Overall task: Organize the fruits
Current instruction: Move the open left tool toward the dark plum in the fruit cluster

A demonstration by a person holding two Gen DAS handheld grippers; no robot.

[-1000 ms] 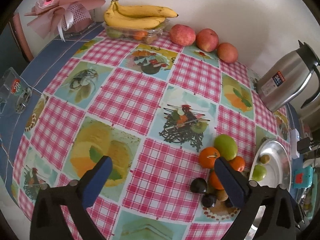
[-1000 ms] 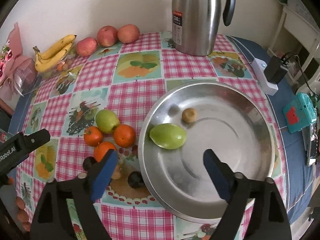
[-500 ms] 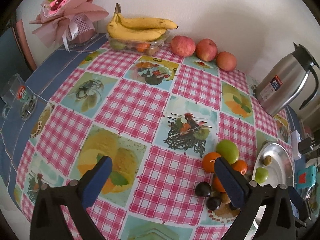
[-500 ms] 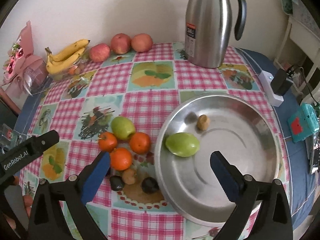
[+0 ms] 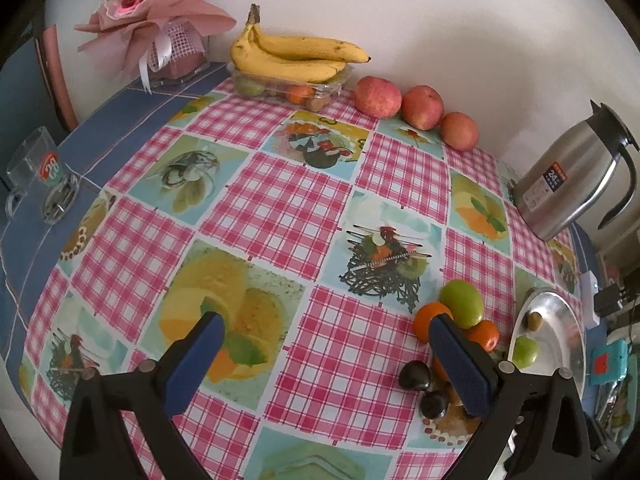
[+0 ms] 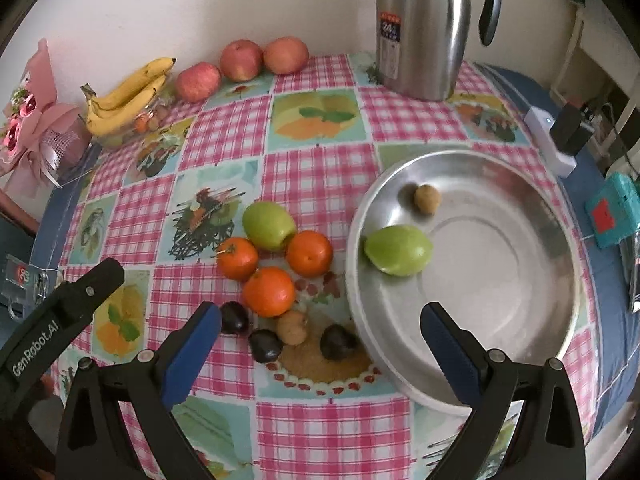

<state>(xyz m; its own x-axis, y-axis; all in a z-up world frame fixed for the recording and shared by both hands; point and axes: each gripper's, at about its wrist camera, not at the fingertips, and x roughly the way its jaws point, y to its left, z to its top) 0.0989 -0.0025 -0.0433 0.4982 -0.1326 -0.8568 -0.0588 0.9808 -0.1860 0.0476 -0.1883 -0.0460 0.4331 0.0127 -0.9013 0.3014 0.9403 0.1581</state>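
Note:
In the right wrist view a round steel plate (image 6: 532,344) holds a green fruit (image 6: 398,250) and a small brown fruit (image 6: 427,199). Left of it on the checked cloth lie a green fruit (image 6: 269,225), three oranges (image 6: 269,291), dark plums (image 6: 265,345) and a small brown fruit (image 6: 292,328). My right gripper (image 6: 320,328) is open and empty, above the plums and the plate's near rim. My left gripper (image 5: 326,340) is open and empty, left of the same pile (image 5: 460,308); the plate (image 5: 560,312) shows at far right.
A steel thermos jug (image 6: 420,28) stands behind the plate. Three red apples (image 6: 240,60) and bananas (image 6: 128,94) on a plastic fruit box line the wall. A pink bouquet (image 6: 36,128) and a glass mug (image 5: 40,176) sit at the left. A power strip (image 6: 552,144) lies right.
Both grippers have drawn back and up from the table, so the fruit pile and plate look smaller and farther. The right gripper's view has shifted left toward the pile. Both stay open.

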